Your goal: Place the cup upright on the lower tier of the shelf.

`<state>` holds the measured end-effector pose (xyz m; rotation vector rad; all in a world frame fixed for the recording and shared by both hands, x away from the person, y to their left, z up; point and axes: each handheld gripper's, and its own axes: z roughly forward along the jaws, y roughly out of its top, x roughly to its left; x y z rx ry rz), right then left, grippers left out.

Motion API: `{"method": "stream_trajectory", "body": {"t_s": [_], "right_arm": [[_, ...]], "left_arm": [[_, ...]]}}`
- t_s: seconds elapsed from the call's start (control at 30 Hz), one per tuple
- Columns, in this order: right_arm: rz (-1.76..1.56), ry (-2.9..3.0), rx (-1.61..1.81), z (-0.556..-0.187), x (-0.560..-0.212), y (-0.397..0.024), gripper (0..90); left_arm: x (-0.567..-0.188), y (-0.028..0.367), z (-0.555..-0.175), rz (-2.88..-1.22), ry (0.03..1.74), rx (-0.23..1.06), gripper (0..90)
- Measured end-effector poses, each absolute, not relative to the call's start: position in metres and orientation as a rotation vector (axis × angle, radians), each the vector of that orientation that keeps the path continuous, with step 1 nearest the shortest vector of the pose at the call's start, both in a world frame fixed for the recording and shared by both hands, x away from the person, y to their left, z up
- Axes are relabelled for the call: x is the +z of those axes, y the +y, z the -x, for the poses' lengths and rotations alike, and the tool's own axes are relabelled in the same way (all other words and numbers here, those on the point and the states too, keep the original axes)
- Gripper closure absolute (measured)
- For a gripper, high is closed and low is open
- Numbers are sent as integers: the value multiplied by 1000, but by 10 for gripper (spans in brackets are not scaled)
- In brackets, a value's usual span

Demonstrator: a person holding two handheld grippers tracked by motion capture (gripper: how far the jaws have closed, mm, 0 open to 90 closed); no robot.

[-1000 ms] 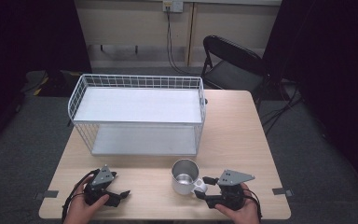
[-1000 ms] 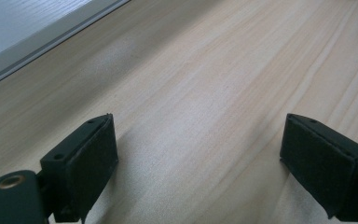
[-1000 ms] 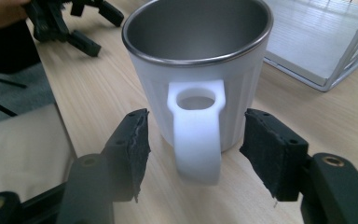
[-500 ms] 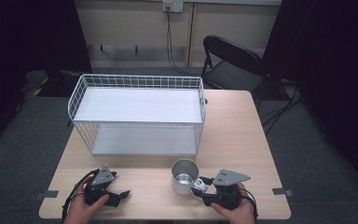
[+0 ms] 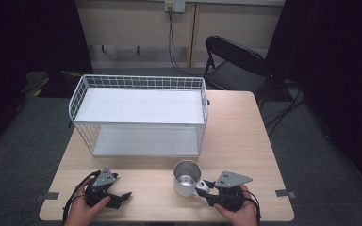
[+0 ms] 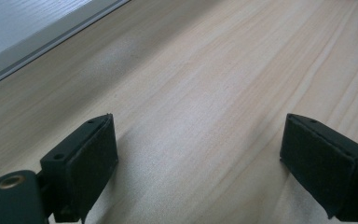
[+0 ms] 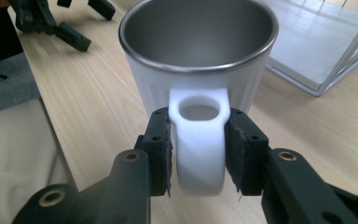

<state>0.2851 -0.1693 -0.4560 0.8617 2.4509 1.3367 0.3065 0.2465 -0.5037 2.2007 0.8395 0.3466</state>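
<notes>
A steel mug (image 5: 187,179) with a white outer wall stands upright on the wooden table (image 5: 245,141), near its front edge. Its white handle (image 7: 199,163) points toward me. My right gripper (image 5: 202,186) reaches it from the right. Its jaws have just been closing, and the pads (image 7: 161,140) now press the handle from both sides. My left gripper (image 5: 121,197) rests on the table at the front left, well apart from the mug. Its jaws (image 6: 200,158) stand wide open over bare wood, with nothing between them. In the right gripper view, the left gripper (image 7: 70,28) lies beyond the mug (image 7: 144,88).
A white wire rack (image 5: 139,82) with two shelves takes up the back left half of the table, just behind the mug. A black folding chair (image 5: 235,61) stands beyond the far right corner. Bare wood lies to the right of the rack.
The right gripper's jaws have drawn in around the mug's handle. Neither hand has shifted, and the mug stands where it was.
</notes>
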Motion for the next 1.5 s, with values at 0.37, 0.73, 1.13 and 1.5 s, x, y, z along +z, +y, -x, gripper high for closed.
{"method": "stream_trajectory", "body": {"t_s": [0.37,0.73,1.13,1.5], "right_arm": [[-830,2458,1301,-285,-457,-168,708],[-736,2433,1279,-283,-453,-167,716],[-737,2380,1326,-281,-450,-171,717],[-760,2353,1373,-284,-443,-175,717]], "left_arm": [[-504,247,-306,-2201,839,347,103],[-504,247,-306,-2201,839,347,103],[-504,247,-306,-2201,839,347,103],[-504,247,-306,-2201,839,347,103]]}}
